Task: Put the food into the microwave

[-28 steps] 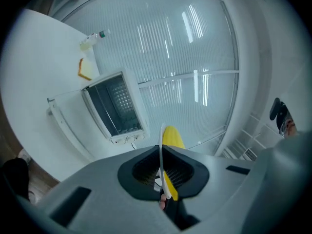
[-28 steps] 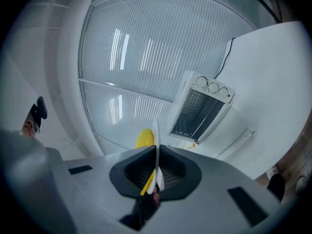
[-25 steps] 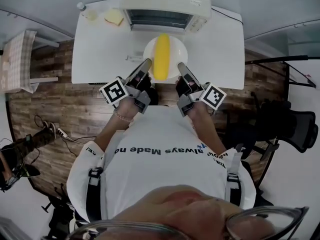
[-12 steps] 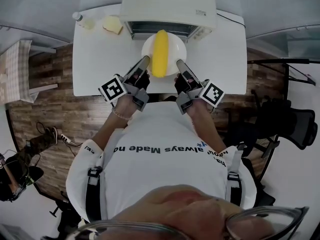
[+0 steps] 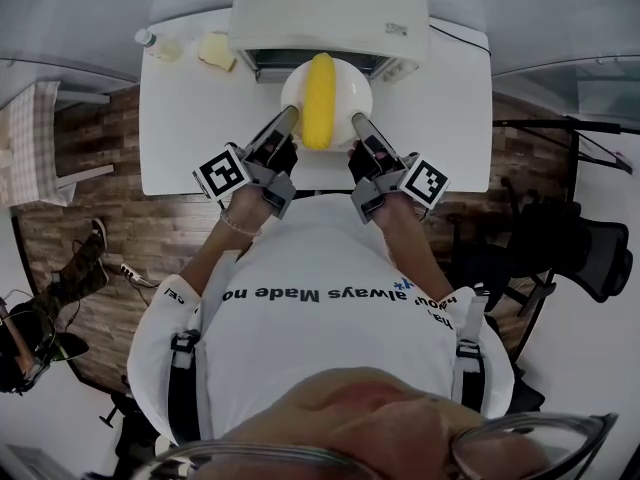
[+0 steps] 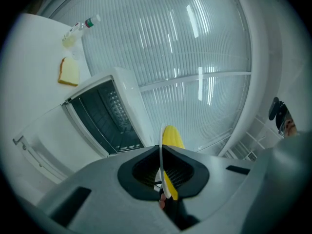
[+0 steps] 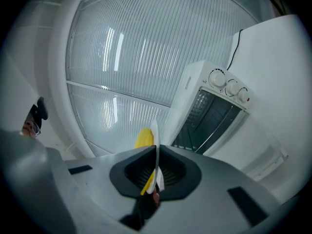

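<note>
Jaws of the left gripper [image 5: 288, 120] pinch the white plate [image 5: 350, 80] at its 8 o'clock rim, while the right gripper [image 5: 358, 126] clamps the 4 o'clock rim. Yellow food [image 5: 320, 98] lies along the plate's middle, its far end at the open mouth of the microwave [image 5: 330, 13], at 12 o'clock on the bench [image 5: 200, 128]. Insertion seems the step in hand; next, both grippers would need to push forward together, keeping the plate level, then set it inside.

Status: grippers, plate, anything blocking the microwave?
Left gripper and right gripper each shut on plate rim. Yellow food on plate, in front of open microwave. Nothing in the way.
</note>
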The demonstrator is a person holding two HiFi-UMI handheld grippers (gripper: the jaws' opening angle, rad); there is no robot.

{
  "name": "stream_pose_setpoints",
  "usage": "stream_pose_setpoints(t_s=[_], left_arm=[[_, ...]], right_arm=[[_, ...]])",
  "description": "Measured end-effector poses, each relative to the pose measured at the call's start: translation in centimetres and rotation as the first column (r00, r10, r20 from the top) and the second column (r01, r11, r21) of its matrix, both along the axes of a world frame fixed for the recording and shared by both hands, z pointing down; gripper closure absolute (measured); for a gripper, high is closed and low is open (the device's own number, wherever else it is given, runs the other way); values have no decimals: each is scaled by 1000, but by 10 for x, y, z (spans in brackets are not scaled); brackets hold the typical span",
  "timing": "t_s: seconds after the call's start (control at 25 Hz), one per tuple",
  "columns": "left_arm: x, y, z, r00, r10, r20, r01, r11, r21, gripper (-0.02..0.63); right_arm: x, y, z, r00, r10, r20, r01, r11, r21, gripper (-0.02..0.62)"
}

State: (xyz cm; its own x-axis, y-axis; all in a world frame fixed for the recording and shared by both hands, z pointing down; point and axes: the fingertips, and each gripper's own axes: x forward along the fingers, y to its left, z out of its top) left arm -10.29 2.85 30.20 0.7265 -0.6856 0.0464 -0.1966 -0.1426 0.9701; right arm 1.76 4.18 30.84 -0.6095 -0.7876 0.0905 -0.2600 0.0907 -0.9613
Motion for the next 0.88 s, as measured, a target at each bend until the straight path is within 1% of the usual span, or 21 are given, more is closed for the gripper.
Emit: stream_pose_setpoints(t_s=[0.08, 0.12, 0.28, 0.36, 0.44, 0.56, 0.72, 0.88], left_arm=[[2, 0, -2, 999, 1, 36, -2, 1000, 23, 589], [7, -3, -2, 999, -4, 36, 3, 1000, 26, 589], [37, -19, -4, 999, -32, -29, 31, 999, -12, 588], [47, -20, -3, 999, -34, -26, 33, 999, -17, 589], [54, -21, 0, 999, -31, -9, 30, 999, -13, 589], [59, -21, 2, 1000, -25, 4, 25, 1000, 2, 588], [60, -21, 5, 999, -32, -7, 32, 999, -18, 589], [60, -23, 10, 1000, -26, 9, 26, 999, -21, 588]], right_arm=[[4, 0, -3, 1000, -9, 2, 9, 1000, 9, 572], [8, -3, -3, 1000, -14, 3, 14, 1000, 9, 572], [36, -21, -1, 1000, -22, -3, 22, 1000, -5, 572], [46, -23, -1, 1000, -25, -3, 25, 1000, -9, 572], [54, -23, 0, 1000, -27, -7, 27, 1000, -13, 572], [60, -23, 2, 999, -31, -10, 31, 999, -16, 572], [61, -25, 4, 999, -39, -11, 39, 999, -20, 572], [60, -26, 10, 999, -50, -13, 49, 998, -29, 572]])
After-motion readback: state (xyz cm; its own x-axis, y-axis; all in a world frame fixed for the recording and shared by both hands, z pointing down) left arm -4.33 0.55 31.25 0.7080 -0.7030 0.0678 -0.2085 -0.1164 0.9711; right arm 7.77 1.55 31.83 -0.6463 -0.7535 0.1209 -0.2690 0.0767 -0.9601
